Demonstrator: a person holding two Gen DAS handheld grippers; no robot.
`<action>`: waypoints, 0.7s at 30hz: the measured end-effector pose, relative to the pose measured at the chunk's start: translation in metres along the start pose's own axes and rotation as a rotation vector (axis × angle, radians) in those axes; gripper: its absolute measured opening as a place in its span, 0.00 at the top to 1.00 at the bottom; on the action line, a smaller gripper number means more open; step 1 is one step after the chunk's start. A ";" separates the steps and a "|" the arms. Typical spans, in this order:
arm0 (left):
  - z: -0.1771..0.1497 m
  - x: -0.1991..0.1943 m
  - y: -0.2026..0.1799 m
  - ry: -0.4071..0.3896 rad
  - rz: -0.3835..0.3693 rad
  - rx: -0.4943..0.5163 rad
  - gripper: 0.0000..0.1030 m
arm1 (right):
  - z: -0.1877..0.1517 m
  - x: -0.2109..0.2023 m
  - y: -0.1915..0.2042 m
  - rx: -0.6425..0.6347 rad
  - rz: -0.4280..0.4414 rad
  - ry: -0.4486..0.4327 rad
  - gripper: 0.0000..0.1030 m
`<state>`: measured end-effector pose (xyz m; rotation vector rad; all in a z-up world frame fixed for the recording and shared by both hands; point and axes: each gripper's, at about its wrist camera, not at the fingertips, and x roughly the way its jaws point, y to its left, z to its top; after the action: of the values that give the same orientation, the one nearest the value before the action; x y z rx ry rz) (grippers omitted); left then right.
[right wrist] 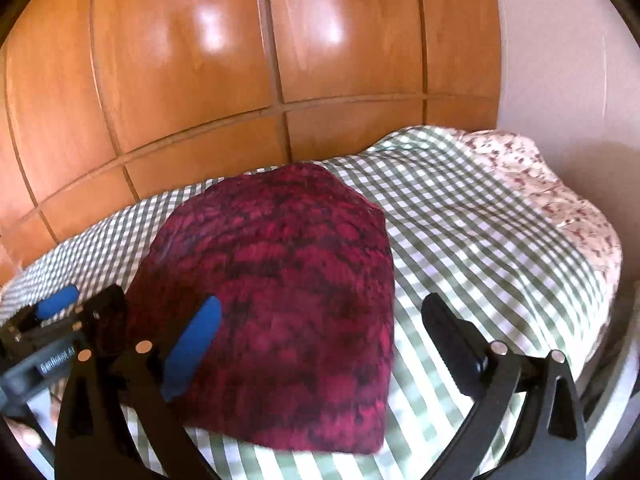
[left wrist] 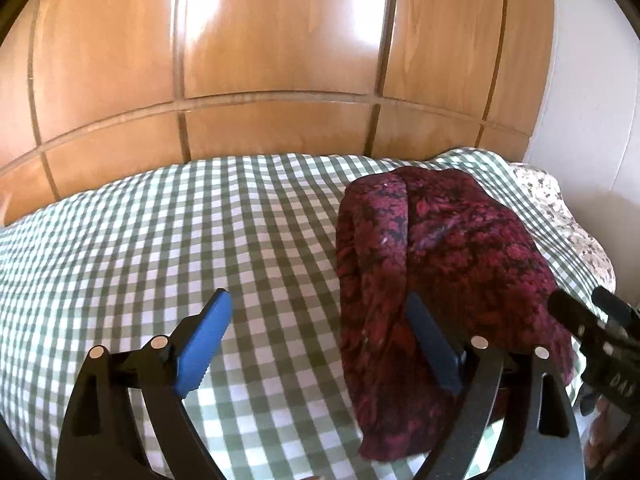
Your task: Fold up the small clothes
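A folded garment [left wrist: 436, 256] of dark red, floral-patterned fabric is seen lying on a bed covered with a green-and-white gingham sheet [left wrist: 168, 248]. The cloth is doubled into a rounded, roughly rectangular bundle, with a long soft crease running down its left part in the left wrist view; its surface looks thin and slightly rumpled. In the right wrist view the same garment [right wrist: 288, 296] is shown blurred, as a domed mass on the checks.

The left gripper [left wrist: 320, 344] is held released, its black jaws spread wide; one blue ribbed pad [left wrist: 206, 344] stands over bare sheet, the other lies against the garment's near edge without pinching it. The right gripper [right wrist: 324, 352] is likewise spread wide and empty, the garment's right edge lying between its fingers.

A pale floral-printed pillow [right wrist: 552, 184] is seen at the bed's far right end. Glossy wooden wardrobe panels [left wrist: 248, 52] are seen behind the bed.
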<state>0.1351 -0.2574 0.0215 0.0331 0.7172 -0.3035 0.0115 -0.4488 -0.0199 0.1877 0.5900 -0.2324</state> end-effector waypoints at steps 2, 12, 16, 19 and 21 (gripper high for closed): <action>-0.005 -0.009 0.003 -0.009 0.002 -0.006 0.15 | -0.007 -0.005 0.004 -0.008 -0.009 0.001 0.02; -0.035 -0.048 0.019 -0.042 0.036 -0.052 0.06 | -0.041 -0.028 0.018 0.005 -0.098 0.030 0.02; -0.048 -0.057 0.024 -0.044 0.048 -0.067 0.04 | -0.047 -0.032 0.027 -0.010 -0.153 0.022 0.02; -0.053 -0.060 0.024 -0.036 0.053 -0.064 0.04 | -0.048 -0.037 0.029 0.001 -0.174 0.004 0.02; -0.055 -0.062 0.023 -0.034 0.057 -0.061 0.04 | -0.049 -0.041 0.030 0.005 -0.181 -0.013 0.02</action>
<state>0.0623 -0.2121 0.0184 -0.0098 0.6900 -0.2268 -0.0388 -0.4019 -0.0331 0.1380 0.5939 -0.4097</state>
